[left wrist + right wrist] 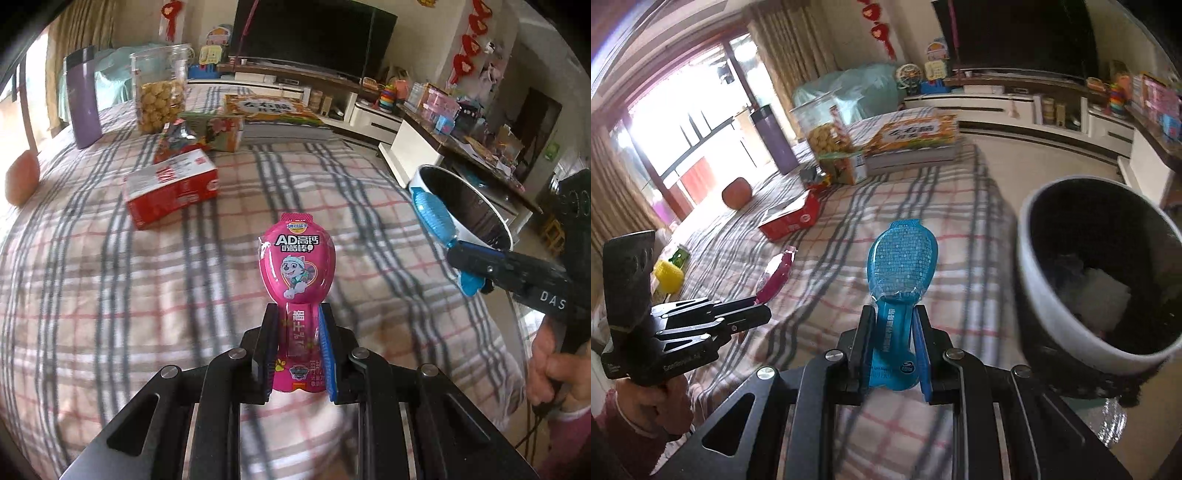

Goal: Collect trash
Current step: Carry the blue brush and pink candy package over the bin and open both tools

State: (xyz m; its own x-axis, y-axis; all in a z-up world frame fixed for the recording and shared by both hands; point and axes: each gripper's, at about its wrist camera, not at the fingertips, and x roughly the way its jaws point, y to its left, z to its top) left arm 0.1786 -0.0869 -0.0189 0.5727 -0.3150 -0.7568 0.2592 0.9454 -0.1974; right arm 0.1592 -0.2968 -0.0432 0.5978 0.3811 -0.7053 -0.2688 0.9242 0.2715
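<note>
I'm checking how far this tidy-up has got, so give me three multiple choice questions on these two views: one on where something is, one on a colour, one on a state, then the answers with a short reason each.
1. Where is the trash bin?
A. Beside the table edge, on the right claw's side
B. On the table between the boxes
C. Under the television

2. What colour is the wrapper in the left claw?
A. Yellow
B. Pink
C. Green

3. What state is the right claw in?
A. Open and empty
B. Shut with nothing in it
C. Shut on the blue wrapper

Answers:
1 A: its white rim stands off the checked cloth, to the right of the right claw.
2 B: the pink wrapper stands up between its pads.
3 C: both pads press on the wrapper's narrow stem.
</note>
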